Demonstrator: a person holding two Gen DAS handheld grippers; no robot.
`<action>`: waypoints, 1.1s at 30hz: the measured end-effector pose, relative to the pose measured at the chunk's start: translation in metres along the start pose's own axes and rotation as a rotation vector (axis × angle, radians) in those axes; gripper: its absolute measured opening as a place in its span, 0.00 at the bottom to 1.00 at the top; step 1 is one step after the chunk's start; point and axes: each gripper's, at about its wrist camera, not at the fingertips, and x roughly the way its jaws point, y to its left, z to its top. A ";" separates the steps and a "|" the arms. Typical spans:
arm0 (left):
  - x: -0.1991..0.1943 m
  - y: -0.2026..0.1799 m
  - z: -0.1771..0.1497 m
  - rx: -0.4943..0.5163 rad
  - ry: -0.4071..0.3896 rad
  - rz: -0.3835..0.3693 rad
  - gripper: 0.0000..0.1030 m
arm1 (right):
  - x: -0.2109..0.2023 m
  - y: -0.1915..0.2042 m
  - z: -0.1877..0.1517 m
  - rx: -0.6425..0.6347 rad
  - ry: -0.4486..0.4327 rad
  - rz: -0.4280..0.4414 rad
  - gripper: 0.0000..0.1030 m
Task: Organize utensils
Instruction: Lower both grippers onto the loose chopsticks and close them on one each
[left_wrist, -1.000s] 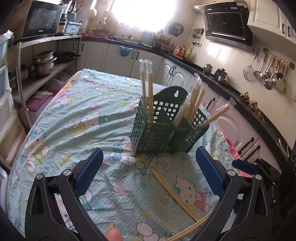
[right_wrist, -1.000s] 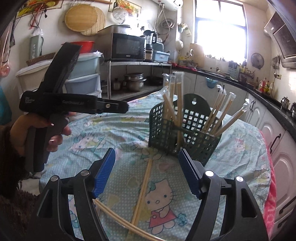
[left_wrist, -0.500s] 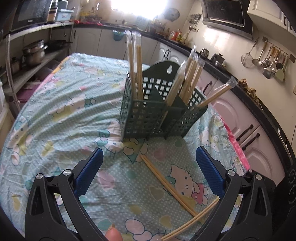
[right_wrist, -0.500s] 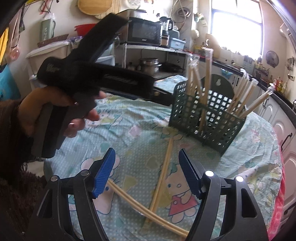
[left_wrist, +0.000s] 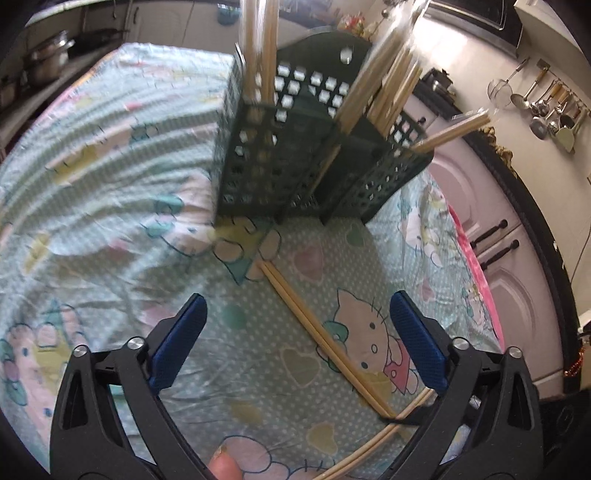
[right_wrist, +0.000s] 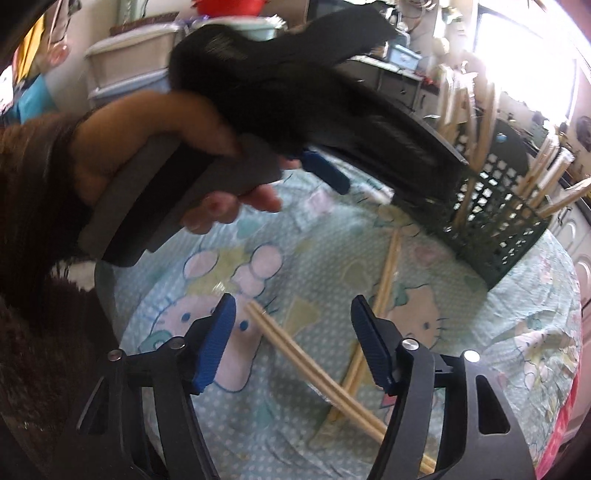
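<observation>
- Two loose chopstick pairs (right_wrist: 314, 369) crossed on the bench cloth (left_wrist: 110, 184), in front of the green holder (left_wrist: 295, 158).
- More chopsticks standing tilted in the holder's compartments.
- Left claw (left_wrist: 297, 336) wide but closing, over one pair, nothing pinched.
- Right claw (right_wrist: 293, 343) part open and closing, above the crossing, pads clear of the sticks.
- Hand (right_wrist: 147, 155) gripping the left tool's handle.

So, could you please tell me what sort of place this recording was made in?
Most likely a home kitchen: ladles and strainers hang on a wall rail, pots sit on a shelf, and a green utensil basket of chopsticks stands on a table with a cartoon-print cloth.
</observation>
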 end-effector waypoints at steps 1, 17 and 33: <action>0.005 0.000 0.000 -0.002 0.014 -0.003 0.83 | 0.004 0.002 -0.001 -0.007 0.013 0.006 0.57; 0.043 0.001 0.012 -0.047 0.099 0.019 0.65 | 0.033 0.005 -0.002 -0.004 0.093 0.021 0.37; 0.044 0.021 0.018 -0.055 0.096 0.097 0.14 | 0.013 0.000 0.002 -0.012 0.056 -0.013 0.07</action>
